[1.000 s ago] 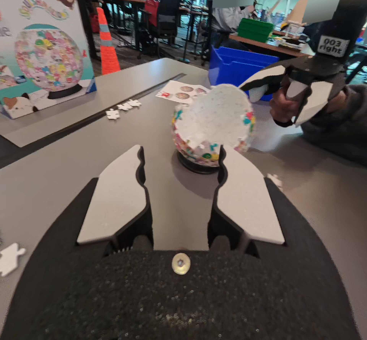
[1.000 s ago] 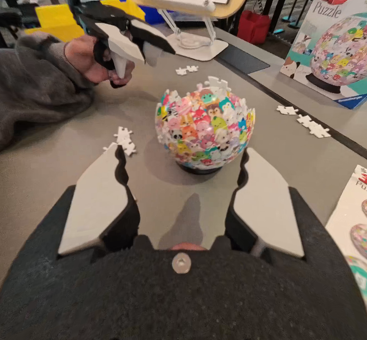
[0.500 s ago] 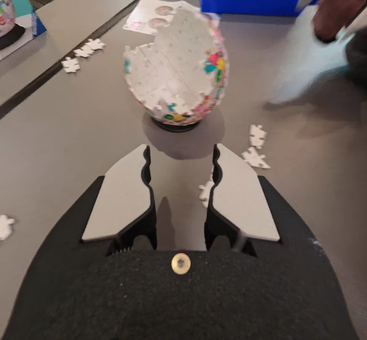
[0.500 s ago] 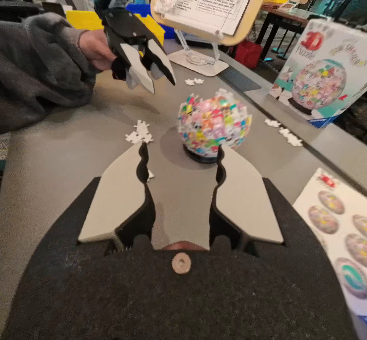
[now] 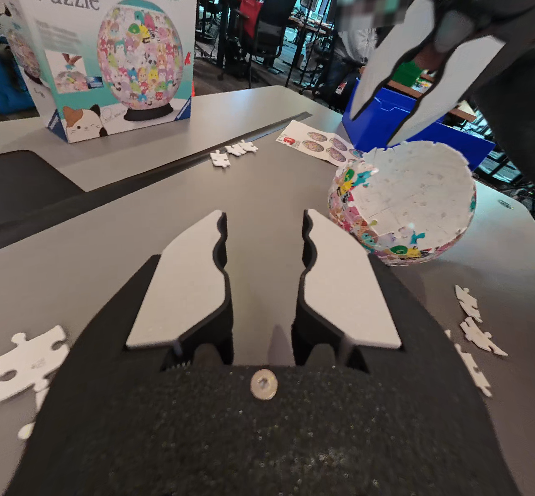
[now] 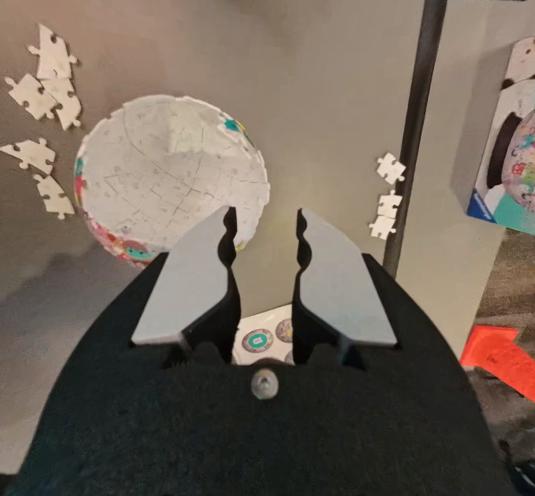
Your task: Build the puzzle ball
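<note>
Black gripper (image 5: 263, 221) bodies, grey wavy-edged jaws, one silver screw (image 5: 263, 384) each.

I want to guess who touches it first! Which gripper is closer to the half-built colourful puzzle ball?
Right. The right gripper hangs just above the half-built colourful puzzle ball, at its rim. The left gripper sits lower, off to its side.

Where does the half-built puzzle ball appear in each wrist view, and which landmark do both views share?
Left wrist view: the half-built puzzle ball sits right of centre, below the right gripper.
Right wrist view: it lies left of centre, partly behind the gripper's left finger.
Shared landmark: the puzzle box, upper left there, right edge here.
</note>
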`<state>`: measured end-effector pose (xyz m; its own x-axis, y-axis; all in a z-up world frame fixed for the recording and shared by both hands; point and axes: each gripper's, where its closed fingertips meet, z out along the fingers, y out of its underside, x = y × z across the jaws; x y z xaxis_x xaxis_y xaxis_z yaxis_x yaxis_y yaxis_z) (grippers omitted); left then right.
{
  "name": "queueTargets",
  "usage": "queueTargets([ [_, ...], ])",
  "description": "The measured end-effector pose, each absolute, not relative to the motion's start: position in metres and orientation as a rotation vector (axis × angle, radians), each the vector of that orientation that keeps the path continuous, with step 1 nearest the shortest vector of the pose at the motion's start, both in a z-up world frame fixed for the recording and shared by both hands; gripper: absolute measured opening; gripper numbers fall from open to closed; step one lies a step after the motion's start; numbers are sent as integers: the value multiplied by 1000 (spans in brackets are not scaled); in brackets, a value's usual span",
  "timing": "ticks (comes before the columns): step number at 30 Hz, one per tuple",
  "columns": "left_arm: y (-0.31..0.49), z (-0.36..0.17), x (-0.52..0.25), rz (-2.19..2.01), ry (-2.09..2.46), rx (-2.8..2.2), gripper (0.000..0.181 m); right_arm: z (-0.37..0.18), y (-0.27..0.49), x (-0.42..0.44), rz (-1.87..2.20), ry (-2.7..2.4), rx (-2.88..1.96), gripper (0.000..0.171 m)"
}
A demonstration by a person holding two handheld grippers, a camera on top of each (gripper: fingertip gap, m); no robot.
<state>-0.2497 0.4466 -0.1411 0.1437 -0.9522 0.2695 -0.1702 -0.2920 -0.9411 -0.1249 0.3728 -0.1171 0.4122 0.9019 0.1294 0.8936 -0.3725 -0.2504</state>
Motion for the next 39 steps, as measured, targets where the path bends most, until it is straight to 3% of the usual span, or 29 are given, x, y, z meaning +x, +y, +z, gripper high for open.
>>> queueTargets([
  [9,430,-149,-239,-1208,1233,-1611,47,-152,377,-123,-117,-1720,-2592,29],
  [18,432,-142,-242,-1317,1171,-1611,47,-150,379,-118,-177,-1920,-2638,17],
  [39,427,-147,-239,-1281,1221,-1610,47,-161,370,-114,-106,-1990,-2696,6],
])
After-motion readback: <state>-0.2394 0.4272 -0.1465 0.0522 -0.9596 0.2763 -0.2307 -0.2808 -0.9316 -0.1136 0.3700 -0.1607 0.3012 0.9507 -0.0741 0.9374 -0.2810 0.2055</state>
